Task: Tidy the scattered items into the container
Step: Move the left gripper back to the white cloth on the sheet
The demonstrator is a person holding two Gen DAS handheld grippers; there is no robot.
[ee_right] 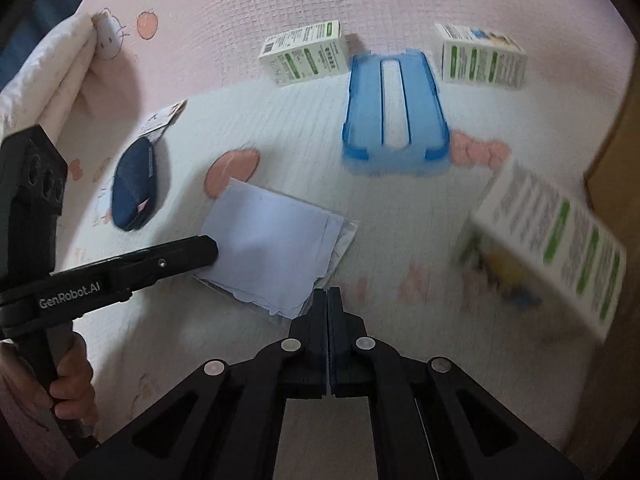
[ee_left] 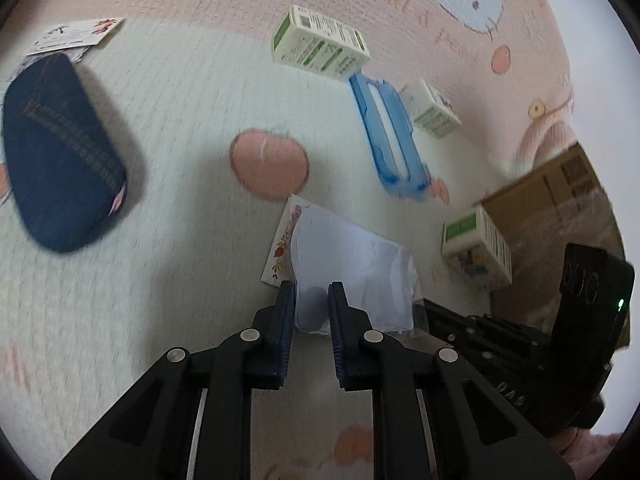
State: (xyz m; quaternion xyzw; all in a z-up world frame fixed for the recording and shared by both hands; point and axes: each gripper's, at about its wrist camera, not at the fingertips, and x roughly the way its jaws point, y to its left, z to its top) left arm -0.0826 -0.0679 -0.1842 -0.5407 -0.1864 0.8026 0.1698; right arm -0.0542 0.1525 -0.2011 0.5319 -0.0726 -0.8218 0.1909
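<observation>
A pale blue paper packet (ee_left: 352,264) in a clear sleeve lies on the bed sheet, over a flowered card (ee_left: 286,236). My left gripper (ee_left: 312,300) is shut on its near corner, which sits between the pads. In the right wrist view the left gripper (ee_right: 212,247) reaches onto the packet (ee_right: 272,240) from the left. My right gripper (ee_right: 328,296) is shut, its tips at the sleeve's other near corner; I cannot tell whether film is caught. The cardboard box (ee_left: 560,192) stands at the right.
A blue plastic tray (ee_right: 394,108) lies beyond the packet, between two white-and-green cartons (ee_right: 304,54) (ee_right: 482,56). A third carton (ee_right: 548,248) lies close on the right. A denim pouch (ee_right: 134,186) and a card (ee_right: 164,118) lie left. A hand (ee_right: 68,380) holds the left gripper's handle.
</observation>
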